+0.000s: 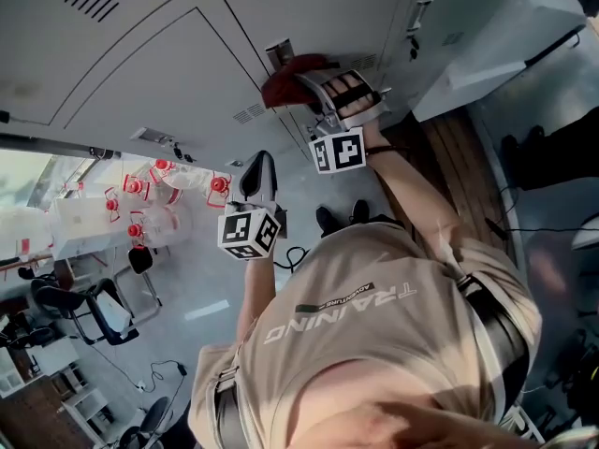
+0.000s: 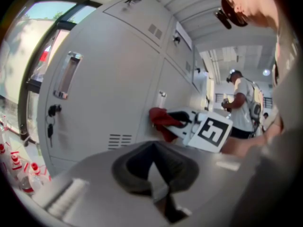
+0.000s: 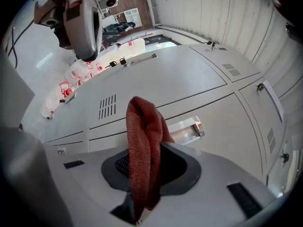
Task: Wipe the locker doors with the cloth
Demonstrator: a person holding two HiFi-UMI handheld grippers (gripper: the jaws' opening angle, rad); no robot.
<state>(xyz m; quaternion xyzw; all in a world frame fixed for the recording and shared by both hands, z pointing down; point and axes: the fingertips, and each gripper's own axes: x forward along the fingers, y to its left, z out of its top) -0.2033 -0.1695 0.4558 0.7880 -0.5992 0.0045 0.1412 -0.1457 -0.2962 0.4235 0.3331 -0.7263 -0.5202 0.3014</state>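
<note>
A red cloth (image 1: 279, 87) is bunched against the grey locker doors (image 1: 168, 54), beside a recessed handle (image 1: 279, 52). My right gripper (image 1: 304, 80) is shut on it. In the right gripper view the cloth (image 3: 142, 126) hangs out of the shut jaws of the right gripper (image 3: 147, 167), in front of a door with a metal handle (image 3: 184, 130) and a vent (image 3: 108, 107). My left gripper (image 1: 261, 162) hangs away from the lockers, shut and empty. The left gripper view shows the left gripper (image 2: 154, 167) with its jaws together, and the cloth (image 2: 161, 119) farther off on the locker door (image 2: 109, 93).
Clear bottles with red caps (image 1: 154, 190) stand on the floor by the lockers. An office chair (image 1: 89, 311) and cables (image 1: 159, 372) lie beyond them. A white panel (image 1: 496, 54) sits right of the lockers. Another person (image 2: 244, 103) stands down the aisle.
</note>
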